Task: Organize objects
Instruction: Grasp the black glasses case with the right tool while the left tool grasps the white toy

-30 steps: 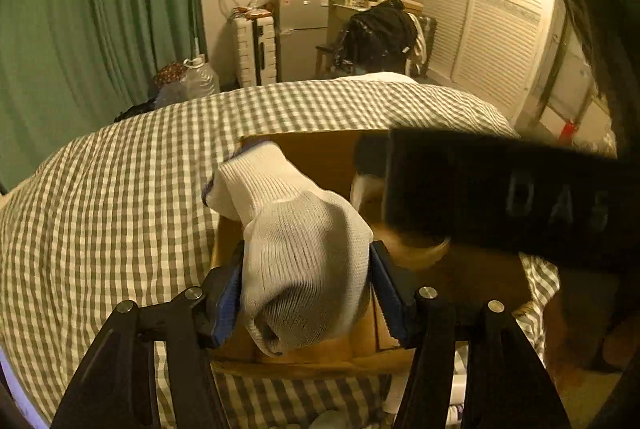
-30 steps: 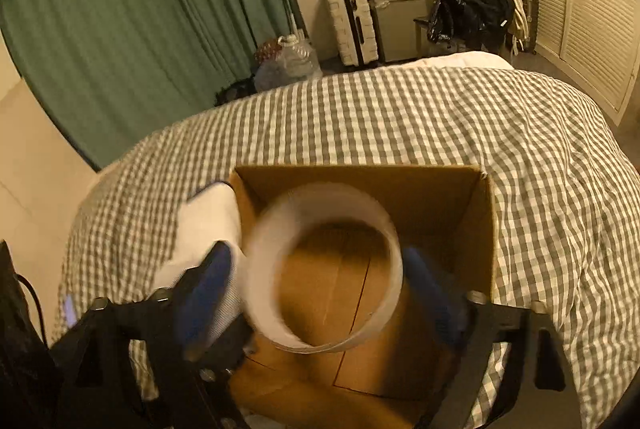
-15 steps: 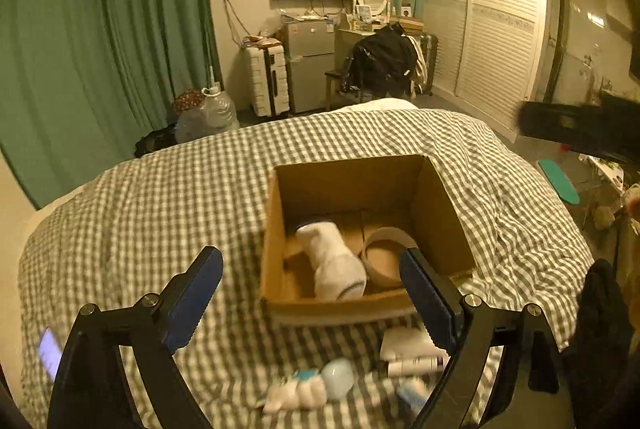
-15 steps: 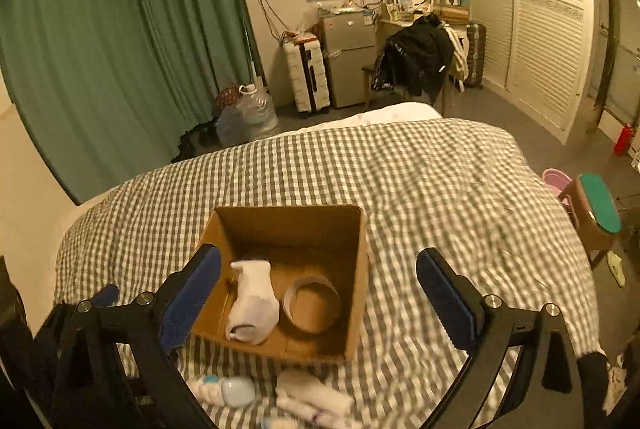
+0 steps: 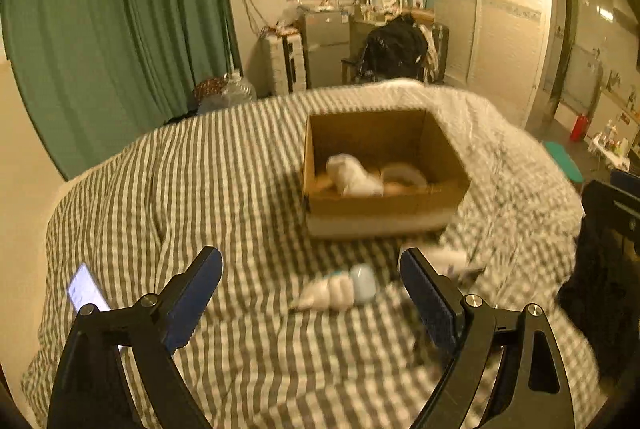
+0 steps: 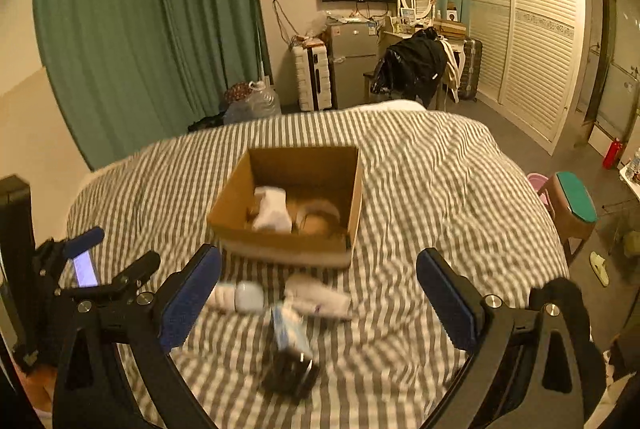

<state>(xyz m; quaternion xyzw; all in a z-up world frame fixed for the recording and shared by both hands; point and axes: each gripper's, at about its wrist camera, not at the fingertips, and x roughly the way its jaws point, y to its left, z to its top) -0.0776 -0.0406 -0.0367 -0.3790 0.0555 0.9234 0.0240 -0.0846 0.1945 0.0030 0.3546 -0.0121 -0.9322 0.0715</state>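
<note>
Cardboard box (image 6: 280, 245) at frame centre holds sock (image 6: 273, 214) and tape; both hand-held grippers (image 5: 310, 281) (image 6: 318, 283) gape empty above a light, slippery bottle (image 6: 240, 297), best pinched mid-body.

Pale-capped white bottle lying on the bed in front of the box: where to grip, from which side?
Grip the small white bottle with the pale blue cap across its white body, coming down from above with the open left tool. It lies on its side on the checked bedspread, long axis left-right, with bare cloth on both long sides.
</note>
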